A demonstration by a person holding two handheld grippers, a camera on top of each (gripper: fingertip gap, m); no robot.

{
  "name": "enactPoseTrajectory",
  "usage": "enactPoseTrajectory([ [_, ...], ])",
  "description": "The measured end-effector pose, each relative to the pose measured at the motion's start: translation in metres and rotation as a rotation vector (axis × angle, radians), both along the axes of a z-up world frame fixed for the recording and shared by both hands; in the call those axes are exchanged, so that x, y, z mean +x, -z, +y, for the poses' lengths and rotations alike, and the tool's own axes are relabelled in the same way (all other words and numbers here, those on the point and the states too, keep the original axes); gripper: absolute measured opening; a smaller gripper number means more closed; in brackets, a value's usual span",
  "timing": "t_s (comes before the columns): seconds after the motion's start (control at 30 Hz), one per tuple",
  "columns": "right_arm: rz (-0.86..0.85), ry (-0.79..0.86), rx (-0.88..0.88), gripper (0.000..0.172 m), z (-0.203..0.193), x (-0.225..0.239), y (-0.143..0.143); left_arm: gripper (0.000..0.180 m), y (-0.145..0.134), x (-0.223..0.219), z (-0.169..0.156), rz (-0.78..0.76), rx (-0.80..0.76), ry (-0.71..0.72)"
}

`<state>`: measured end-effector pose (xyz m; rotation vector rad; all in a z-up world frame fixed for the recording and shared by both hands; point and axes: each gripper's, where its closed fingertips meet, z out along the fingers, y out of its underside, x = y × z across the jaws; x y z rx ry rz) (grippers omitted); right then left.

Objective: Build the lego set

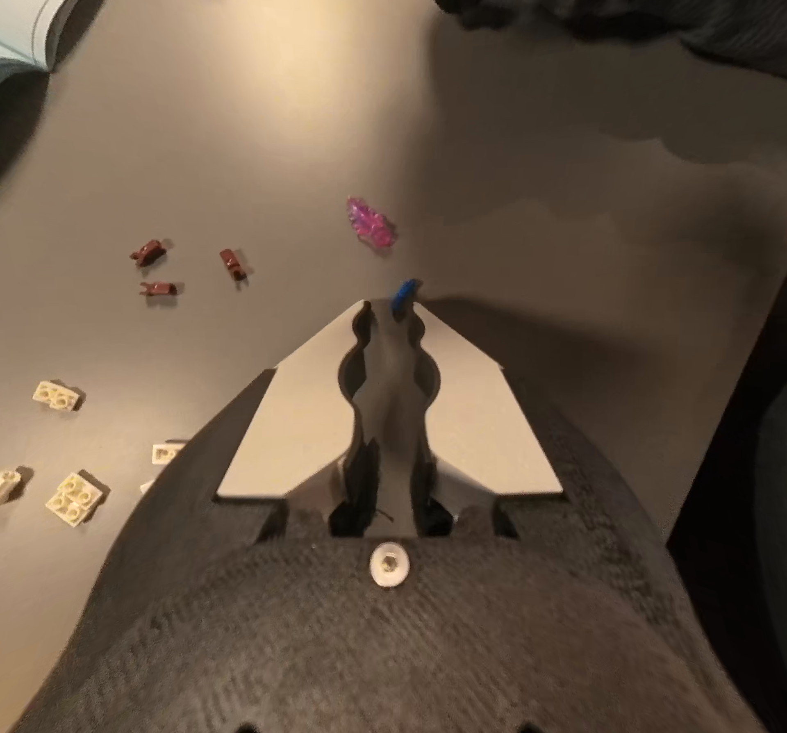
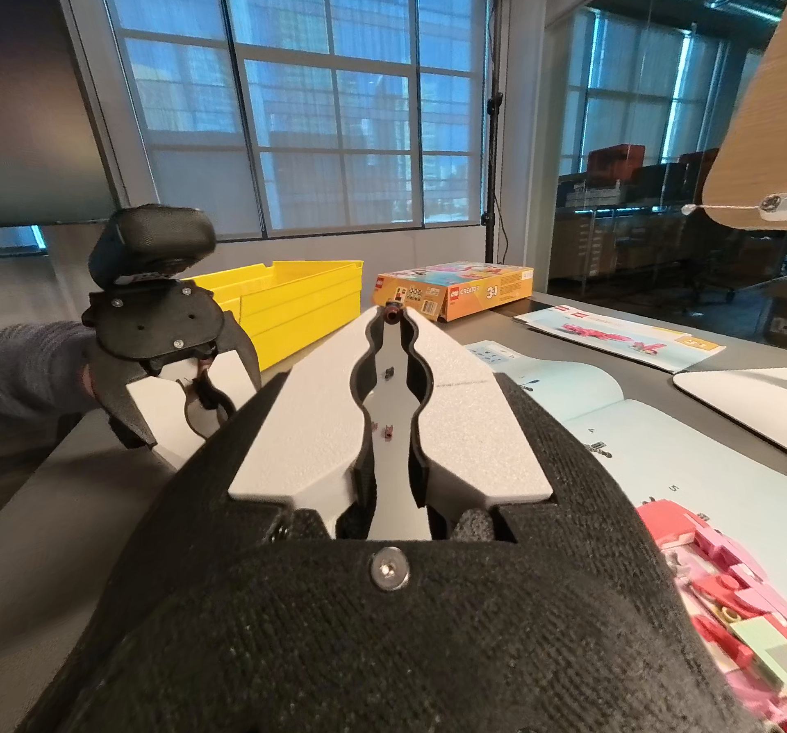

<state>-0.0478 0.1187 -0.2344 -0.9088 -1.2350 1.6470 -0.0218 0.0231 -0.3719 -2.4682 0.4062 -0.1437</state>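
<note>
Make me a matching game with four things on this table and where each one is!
Things:
1. tiny brown piece
2. yellow bin
3. see-through pink piece
4. cream bricks

Places:
A. at the back, beside the orange box
B. pinched in the tips of the right hand-held gripper
C. just beyond the little blue piece
D. scattered to the left of the left hand-held gripper

Pairs: 1-B, 2-A, 3-C, 4-D

A small blue piece [image 1: 403, 296] is seen at the left gripper's [image 1: 391, 308] fingertips, above a grey table [image 1: 255, 137]; a pink piece [image 1: 371, 222] lies beyond.
</note>
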Motion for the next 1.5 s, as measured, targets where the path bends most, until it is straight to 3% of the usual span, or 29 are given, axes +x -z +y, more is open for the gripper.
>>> enactPoseTrajectory([
  [0.17,-0.018,-0.020,-0.008,0.006,-0.001,-0.001,0.003,0.005,0.000,0.006,-0.001,-0.002,0.012,0.071],
  [0.4,-0.034,-0.039,-0.006,0.006,-0.004,-0.003,0.007,0.004,0.001,0.006,-0.001,0.034,0.037,0.120],
  [0.67,-0.035,-0.031,-0.021,0.006,0.000,-0.004,0.008,0.004,-0.001,-0.009,0.007,0.073,0.090,0.057],
  [0.87,-0.074,-0.031,0.038,0.006,-0.005,-0.008,0.018,0.004,-0.051,-0.065,0.031,0.357,0.443,-0.187],
  [1.13,-0.069,-0.021,0.108,0.006,-0.011,-0.009,0.020,0.003,-0.079,-0.079,0.055,0.564,0.701,-0.119],
  [1.3,-0.081,0.002,0.181,0.006,-0.012,-0.011,0.024,0.003,-0.084,-0.079,0.060,0.577,0.771,-0.071],
  [1.5,-0.067,0.002,0.072,0.006,0.000,-0.011,0.019,0.003,-0.079,-0.075,0.056,0.375,0.743,-0.090],
])
